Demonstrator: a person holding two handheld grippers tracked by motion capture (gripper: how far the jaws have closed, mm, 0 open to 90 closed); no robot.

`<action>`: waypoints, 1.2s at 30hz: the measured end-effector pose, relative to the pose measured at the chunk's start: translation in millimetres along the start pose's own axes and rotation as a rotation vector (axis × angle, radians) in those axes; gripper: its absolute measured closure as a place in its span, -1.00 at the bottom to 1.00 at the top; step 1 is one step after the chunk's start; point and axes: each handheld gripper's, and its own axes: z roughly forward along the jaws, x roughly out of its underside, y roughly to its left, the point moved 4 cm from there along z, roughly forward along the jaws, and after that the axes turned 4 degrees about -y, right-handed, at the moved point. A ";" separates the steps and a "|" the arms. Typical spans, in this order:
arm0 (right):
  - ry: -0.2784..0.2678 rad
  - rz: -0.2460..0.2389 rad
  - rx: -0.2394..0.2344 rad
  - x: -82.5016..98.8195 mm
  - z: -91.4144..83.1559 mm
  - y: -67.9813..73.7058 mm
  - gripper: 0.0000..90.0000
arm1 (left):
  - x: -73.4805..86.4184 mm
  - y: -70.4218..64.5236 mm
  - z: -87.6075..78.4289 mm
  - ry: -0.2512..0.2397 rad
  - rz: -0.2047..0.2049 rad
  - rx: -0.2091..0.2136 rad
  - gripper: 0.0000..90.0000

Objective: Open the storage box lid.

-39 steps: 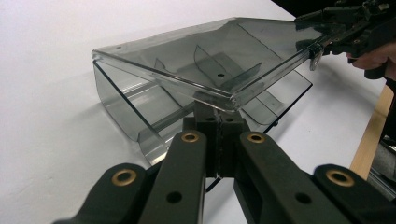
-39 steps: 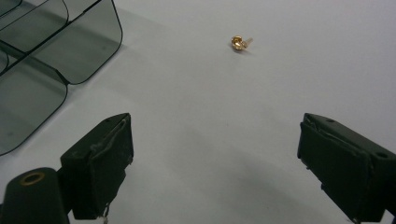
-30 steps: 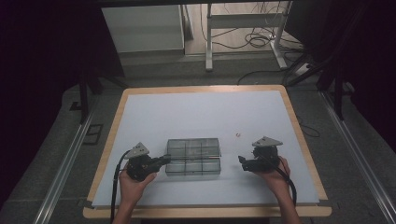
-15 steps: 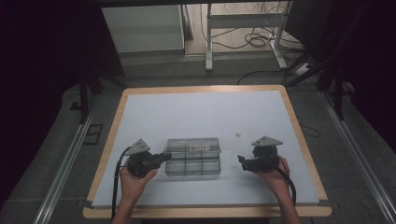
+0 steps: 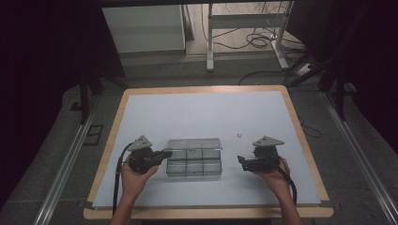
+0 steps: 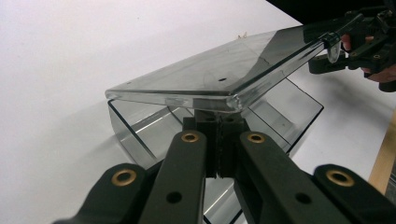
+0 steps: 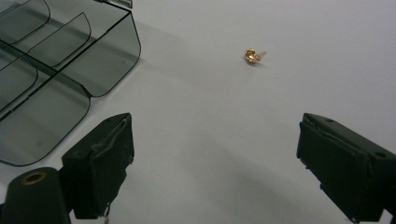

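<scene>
Since the earlier frame, nothing has shifted noticeably. Left gripper [image 6: 218, 122], jaws closed, contacts the lid [image 6: 224, 74] of the clear box [image 5: 194, 157]. Right gripper [image 7: 212, 158] stands open near the gold earring [image 7: 252, 55].

Light falls evenly from above on the pale tabletop [image 5: 197, 112], while the room around it sinks into near black. The high view is soft and faintly grainy. In the left gripper view the lid [image 6: 219, 77] carries a bright glare along its edge, and the near fingers [image 6: 187, 177] are blurred. Shadows lie faint.
</scene>
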 end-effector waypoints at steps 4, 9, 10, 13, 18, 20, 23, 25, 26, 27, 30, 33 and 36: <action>-0.003 0.001 -0.003 -0.5 0.0 0.3 -0.77 | -2.9 4.3 0.7 0.006 -0.009 -0.009 0.99; -0.008 0.001 -0.005 -1.2 -0.8 0.2 -0.77 | -10.5 6.2 -0.7 -0.008 -0.005 -0.015 0.99; -0.007 0.001 -0.005 -1.1 -0.9 0.0 -0.77 | -11.4 6.3 -0.6 -0.008 -0.007 -0.017 0.99; -0.007 0.005 -0.006 -0.6 -1.0 0.0 -0.77 | -11.1 7.6 0.7 -0.012 -0.012 -0.017 0.99; -0.043 0.038 -0.091 -4.4 -3.8 5.7 -0.75 | -11.0 10.0 3.1 -0.016 -0.019 -0.009 0.99; -0.050 0.032 -0.088 -6.0 -4.5 7.0 -0.74 | -10.9 10.4 3.4 -0.014 -0.018 -0.006 0.99; -0.077 0.030 -0.099 -8.4 -5.6 10.0 -0.69 | -10.9 10.5 3.5 -0.014 -0.015 -0.003 0.99; -0.083 0.025 -0.096 -9.2 -5.2 11.2 -0.69 | -10.9 10.7 3.1 -0.015 -0.016 -0.001 0.99; -0.086 0.017 -0.094 -10.2 -4.4 12.9 -0.68 | -10.9 10.7 3.0 -0.015 -0.015 -0.001 0.99; -0.091 0.009 -0.094 -11.2 -3.2 14.6 -0.67 | -11.0 10.7 3.0 -0.014 -0.014 -0.002 0.99; -0.092 0.004 -0.073 -13.9 1.2 17.9 -0.67 | -11.1 10.3 3.2 -0.012 -0.010 -0.004 0.99; -0.100 -0.010 -0.101 -18.6 5.3 23.2 -0.62 | -11.5 10.4 3.3 -0.014 -0.006 -0.002 0.99; -0.118 -0.033 -0.118 -26.2 7.5 29.5 -0.55 | -11.4 10.2 3.5 -0.013 -0.007 -0.001 0.99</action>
